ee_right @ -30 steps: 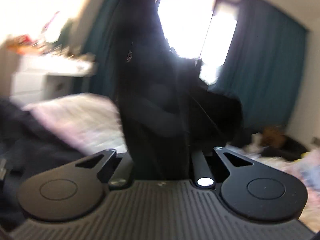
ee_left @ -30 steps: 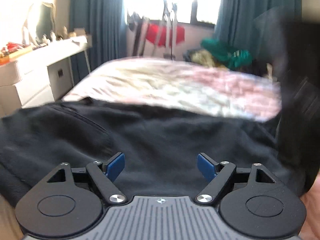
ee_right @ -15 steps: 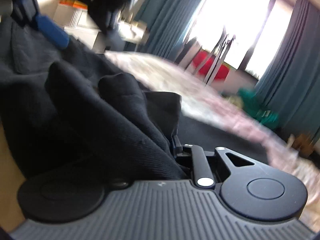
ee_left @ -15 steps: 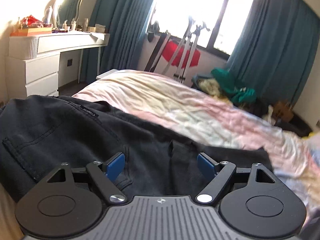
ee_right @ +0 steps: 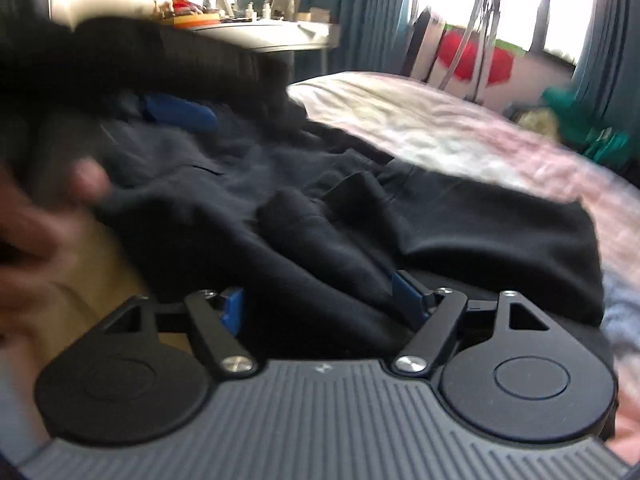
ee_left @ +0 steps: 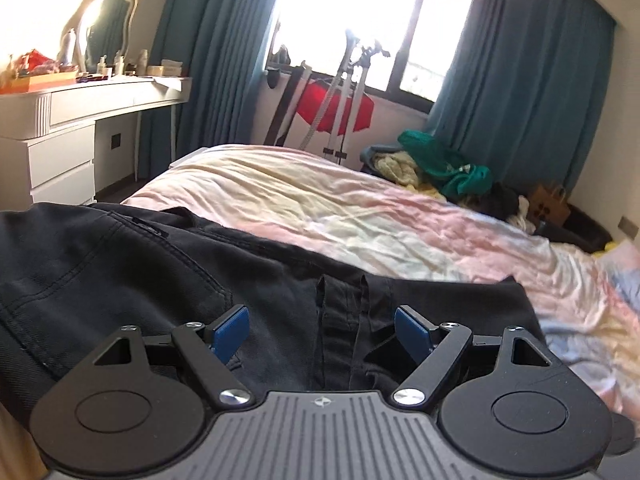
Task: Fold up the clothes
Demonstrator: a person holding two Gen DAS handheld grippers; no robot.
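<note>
Two grippers in view: both over one dark garment at the near edge of the bed.
Bed [ee_left: 360, 216]: largest item; crumpled pink and cream cover, far half bare of clothing.
Black trousers [ee_left: 120, 280]: spread across the near end of the bed; a stitched back pocket shows at left, hem ends lie toward the right. In the right wrist view one leg [ee_right: 500, 232] lies doubled over the rest, with a raised ridge of cloth near the tool.
Clothes pile [ee_left: 440, 164]: green and yellow items heaped beyond the bed by the curtain, well apart from the work; apparently unfolded.
Dressing table [ee_left: 80, 120]: white, at left, cluttered top; not involved.
Left gripper [ee_left: 322, 332]: jaws spread wide, blue pads clear of the cloth beneath; nothing grasped.
Right gripper [ee_right: 320, 306]: jaws opening; a fold of trouser cloth sits between them, pads no longer pinching it, judged released.
Hand [ee_right: 36, 216]: blurred, at left edge of the right wrist view.
Progress, judged: first lengthwise fold laid down, not smoothed. Remaining: flatten the ridge, fold across the length, then the pile.
</note>
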